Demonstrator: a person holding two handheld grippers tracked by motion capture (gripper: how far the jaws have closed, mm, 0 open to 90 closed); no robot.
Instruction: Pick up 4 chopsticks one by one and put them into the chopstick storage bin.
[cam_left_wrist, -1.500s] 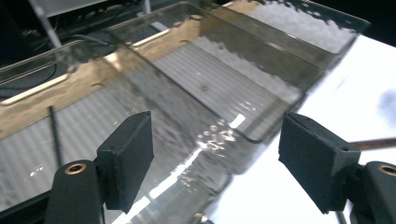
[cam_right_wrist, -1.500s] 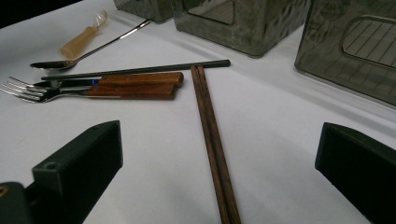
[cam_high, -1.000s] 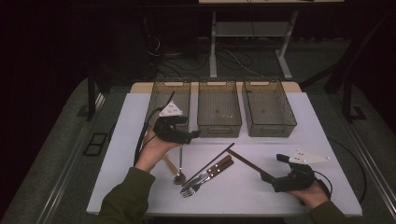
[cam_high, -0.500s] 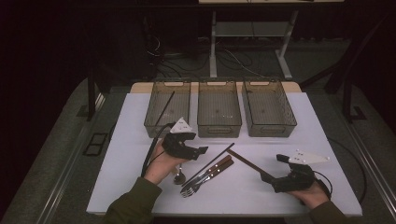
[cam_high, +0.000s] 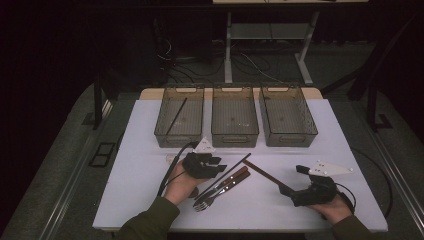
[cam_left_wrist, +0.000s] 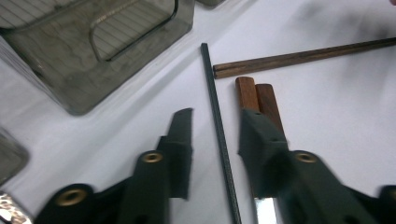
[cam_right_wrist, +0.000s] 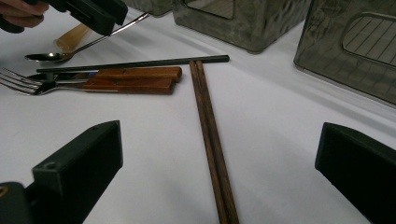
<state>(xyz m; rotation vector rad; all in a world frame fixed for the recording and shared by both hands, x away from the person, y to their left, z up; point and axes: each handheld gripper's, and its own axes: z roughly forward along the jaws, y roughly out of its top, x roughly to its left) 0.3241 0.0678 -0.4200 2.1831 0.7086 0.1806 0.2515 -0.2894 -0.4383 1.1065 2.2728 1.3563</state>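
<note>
Your left gripper (cam_left_wrist: 215, 140) has just been closing around the dark chopstick (cam_left_wrist: 215, 116) beside the knife handles (cam_left_wrist: 254, 95), pads not yet touching; squeeze, then lift. Your right gripper (cam_right_wrist: 219, 158) waits open.

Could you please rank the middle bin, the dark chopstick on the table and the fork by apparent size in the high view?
1. middle bin
2. dark chopstick
3. fork, partly hidden, so less sure
</note>
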